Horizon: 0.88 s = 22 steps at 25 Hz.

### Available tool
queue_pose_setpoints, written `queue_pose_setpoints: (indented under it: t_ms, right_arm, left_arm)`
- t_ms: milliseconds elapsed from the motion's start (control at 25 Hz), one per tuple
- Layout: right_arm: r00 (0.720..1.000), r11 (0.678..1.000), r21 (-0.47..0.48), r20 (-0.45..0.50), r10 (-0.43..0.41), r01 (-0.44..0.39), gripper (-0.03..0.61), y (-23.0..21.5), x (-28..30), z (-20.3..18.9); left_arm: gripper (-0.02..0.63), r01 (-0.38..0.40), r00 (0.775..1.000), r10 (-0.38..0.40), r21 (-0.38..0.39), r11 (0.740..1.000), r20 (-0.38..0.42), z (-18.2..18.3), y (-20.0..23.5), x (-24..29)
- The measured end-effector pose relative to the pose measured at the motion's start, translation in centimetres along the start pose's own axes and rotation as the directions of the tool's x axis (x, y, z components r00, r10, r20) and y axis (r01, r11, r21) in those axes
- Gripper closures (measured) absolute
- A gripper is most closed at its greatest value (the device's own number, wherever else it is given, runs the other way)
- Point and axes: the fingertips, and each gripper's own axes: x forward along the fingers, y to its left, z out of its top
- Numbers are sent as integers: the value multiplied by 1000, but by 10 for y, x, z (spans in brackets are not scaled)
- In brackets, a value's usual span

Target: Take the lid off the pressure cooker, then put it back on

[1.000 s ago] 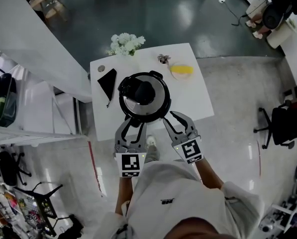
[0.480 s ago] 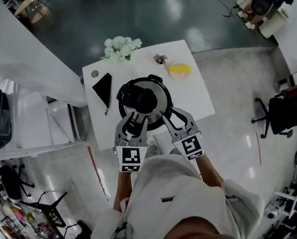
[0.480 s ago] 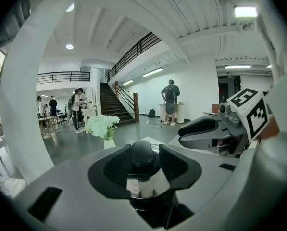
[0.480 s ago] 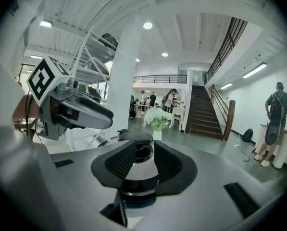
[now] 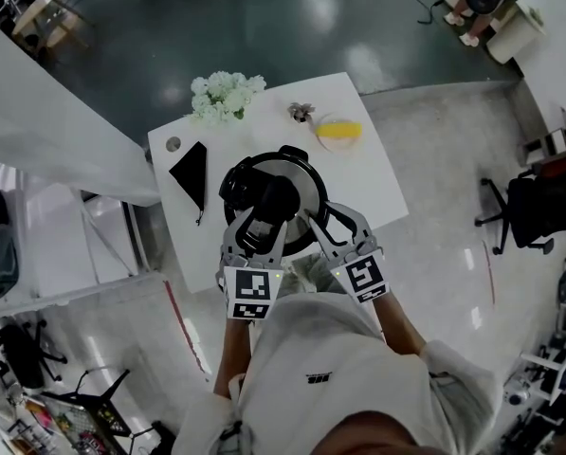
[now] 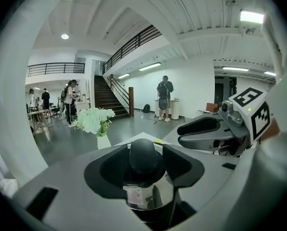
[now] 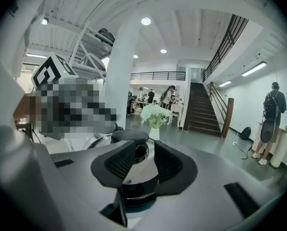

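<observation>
Black lid knob (image 5: 276,197) sits between just-opened jaws of the downtilted left hand-held gripper (image 6: 144,153).

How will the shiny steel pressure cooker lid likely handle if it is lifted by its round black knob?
The polished steel lid looks rigid and probably heavy for its size. Its round black knob is smooth and domed, so it may slip in a grip. The black handle on one side could make it tilt when lifted.
</observation>
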Motion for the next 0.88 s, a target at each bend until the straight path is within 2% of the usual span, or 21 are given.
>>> queue_pose_setpoints:
  t_ms: [440, 880]
  right_arm:
    - [996, 996, -12, -18, 91, -91, 465, -10, 21, -4]
    - [979, 979, -20, -42, 201, -202, 465, -31, 44, -10]
  left_arm:
    - [344, -5, 995, 1, -43, 999, -95, -13, 1, 32]
    - [302, -16, 983, 1, -79, 997, -185, -17, 1, 61]
